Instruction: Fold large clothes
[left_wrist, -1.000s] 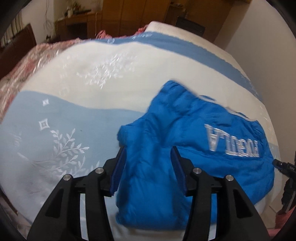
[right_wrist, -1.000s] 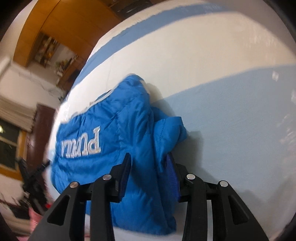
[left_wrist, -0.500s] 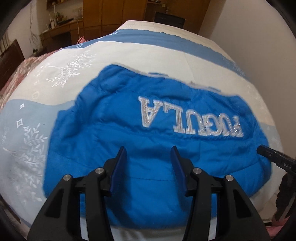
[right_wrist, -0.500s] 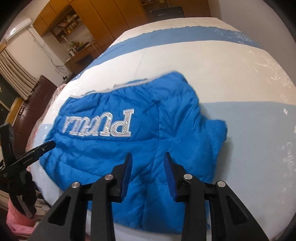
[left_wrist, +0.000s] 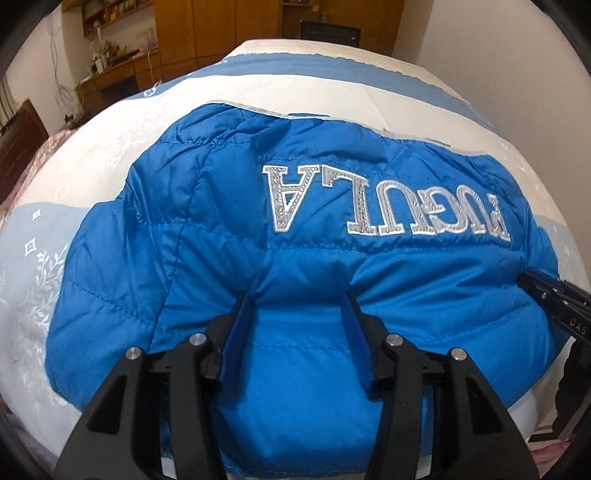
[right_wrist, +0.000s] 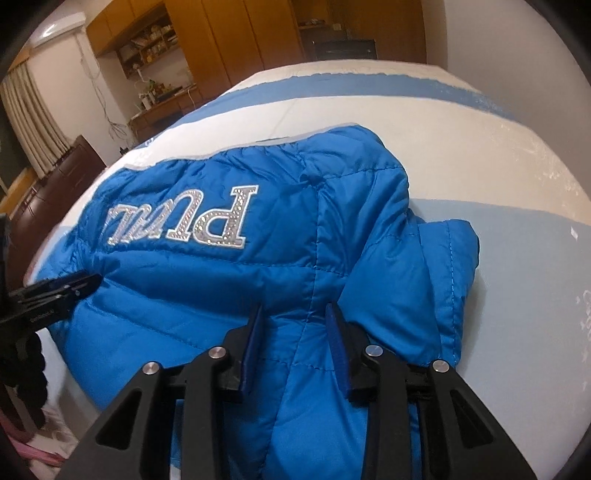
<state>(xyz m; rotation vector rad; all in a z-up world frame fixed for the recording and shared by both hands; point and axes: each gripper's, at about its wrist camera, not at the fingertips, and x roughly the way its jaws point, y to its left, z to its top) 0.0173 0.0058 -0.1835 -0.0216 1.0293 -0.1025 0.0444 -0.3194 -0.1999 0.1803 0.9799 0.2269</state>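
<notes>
A bright blue quilted jacket (left_wrist: 207, 236) with silver lettering lies folded on the bed, back up; it also shows in the right wrist view (right_wrist: 280, 236). My left gripper (left_wrist: 297, 301) is open, its fingertips pressed into the jacket's near edge on the left half. My right gripper (right_wrist: 295, 310) is open, fingertips pressed into the near edge on the right half, beside a folded-in sleeve (right_wrist: 436, 273). Each gripper appears at the edge of the other's view: the right gripper (left_wrist: 554, 299), the left gripper (right_wrist: 55, 291).
The bed cover (left_wrist: 332, 92) is white with blue bands and embroidered flowers. Wooden wardrobes (right_wrist: 236, 40), a desk with clutter (left_wrist: 110, 70) and a dark headboard-like panel (right_wrist: 70, 173) stand beyond. A white wall (left_wrist: 498, 55) runs along the right.
Both grippers have moved inward along the jacket toward its middle and lowered onto its near edge. The jacket looks flatter and fills more of both views.
</notes>
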